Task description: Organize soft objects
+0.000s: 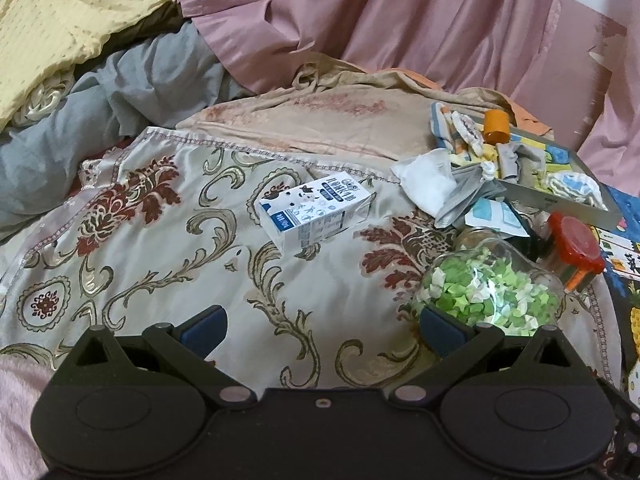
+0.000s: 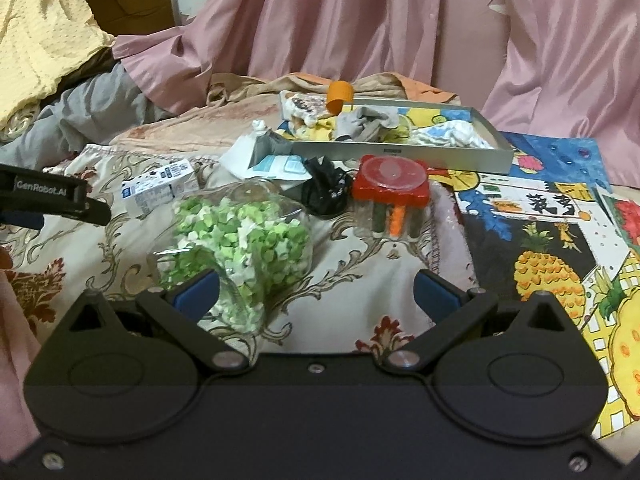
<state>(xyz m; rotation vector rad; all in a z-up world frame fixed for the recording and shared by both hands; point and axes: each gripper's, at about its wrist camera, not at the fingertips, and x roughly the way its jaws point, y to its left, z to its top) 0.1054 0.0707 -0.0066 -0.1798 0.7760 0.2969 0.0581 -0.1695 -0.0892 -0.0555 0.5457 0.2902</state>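
Right claw (image 2: 316,286) is spread wide, blue pads apart, holding nothing, hovering low over the floral satin bedspread (image 2: 352,276). Left claw (image 1: 322,326) is likewise released and empty; its black finger pokes in at the left edge of the right wrist view.

The soft things sit ahead and slightly right of the right claw: a crumpled grey cloth (image 2: 366,122), a white-and-blue crumpled cloth (image 2: 452,134) and a yellow printed cloth (image 2: 310,114) lie inside the shallow grey rectangular tray (image 2: 404,154), whose long axis runs left to right across the view. An orange plastic cup (image 2: 340,96) is at the tray's back rim. Just beside the tray's left end, outside it, lies a white crumpled cloth or tissue (image 1: 426,178) with some grey material next to it; which of these are soft goods and which packaging is hard to tell.

Between claw and tray stand hard items: a clear glass jar of green and white paper stars (image 2: 240,236) lying on its side, a red-lidded clear plastic container (image 2: 392,196), and a black crumpled bag (image 2: 326,188). A white milk carton (image 1: 314,210) lies flat straight ahead of the left claw.

Judgement: the loose white cloth is up and right of the left claw, up and left of the right; the right claw looks nearer the tray, but must reach over the jar and container.
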